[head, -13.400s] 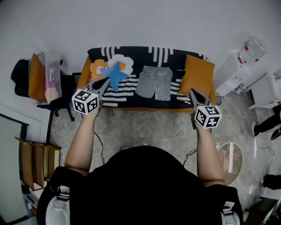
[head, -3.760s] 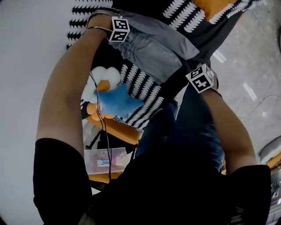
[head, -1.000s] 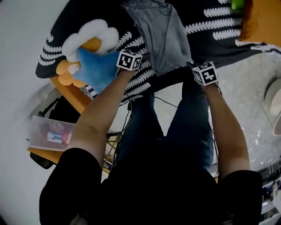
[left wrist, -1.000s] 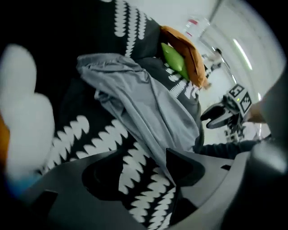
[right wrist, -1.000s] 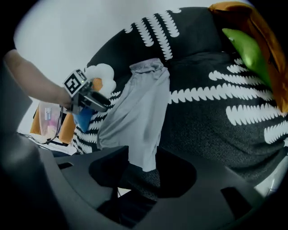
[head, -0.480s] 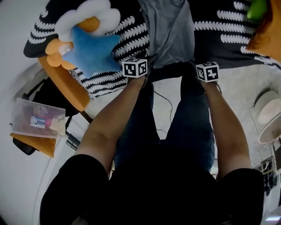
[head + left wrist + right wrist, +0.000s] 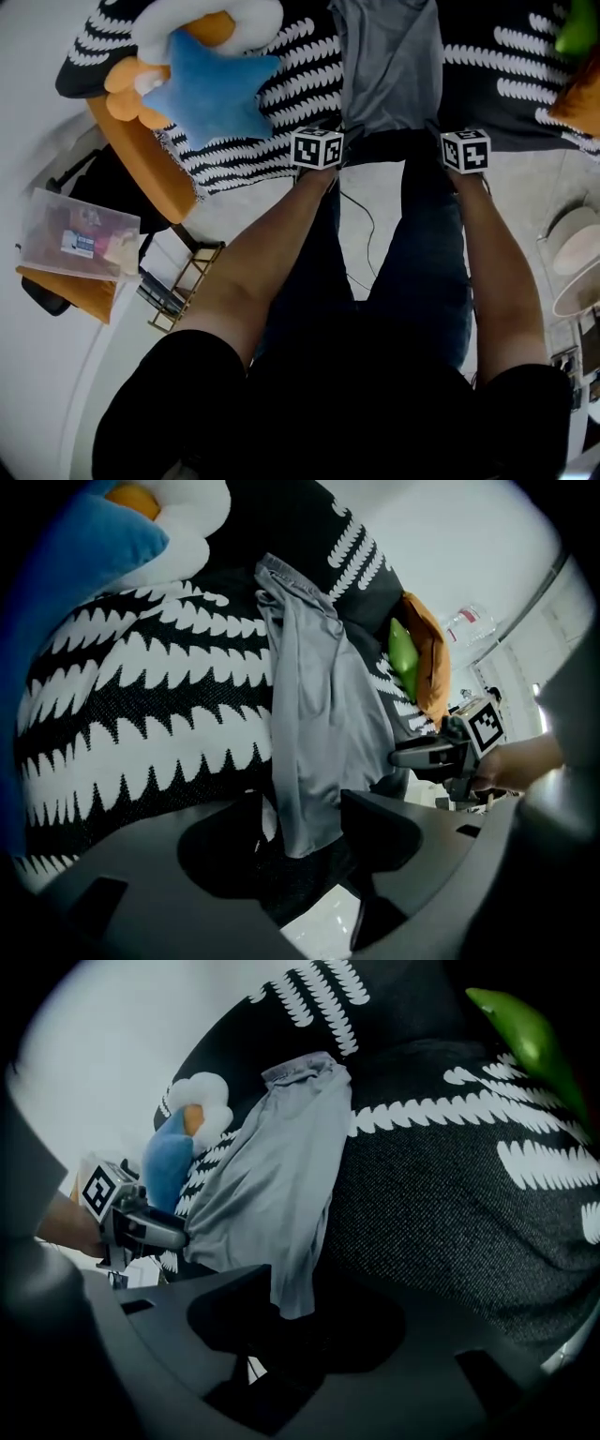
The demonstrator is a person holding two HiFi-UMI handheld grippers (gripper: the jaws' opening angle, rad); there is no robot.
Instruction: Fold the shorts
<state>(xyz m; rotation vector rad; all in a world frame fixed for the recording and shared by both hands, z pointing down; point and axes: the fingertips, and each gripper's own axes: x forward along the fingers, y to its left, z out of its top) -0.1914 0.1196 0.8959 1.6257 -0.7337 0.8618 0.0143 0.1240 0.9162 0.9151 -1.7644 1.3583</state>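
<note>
Since a second ago our left gripper has slid across to the near hem of the shorts, level with our right gripper. Both stand unclenched, jaws closing, a hem corner between each pair. Beyond, the grey shorts lie folded lengthwise on the patterned sofa, a blue star cushion to their left.

I'm looking at plain grey shorts, a black throw running rows of white feathery stripes, a bright blue star pillow and an orange sofa.
</note>
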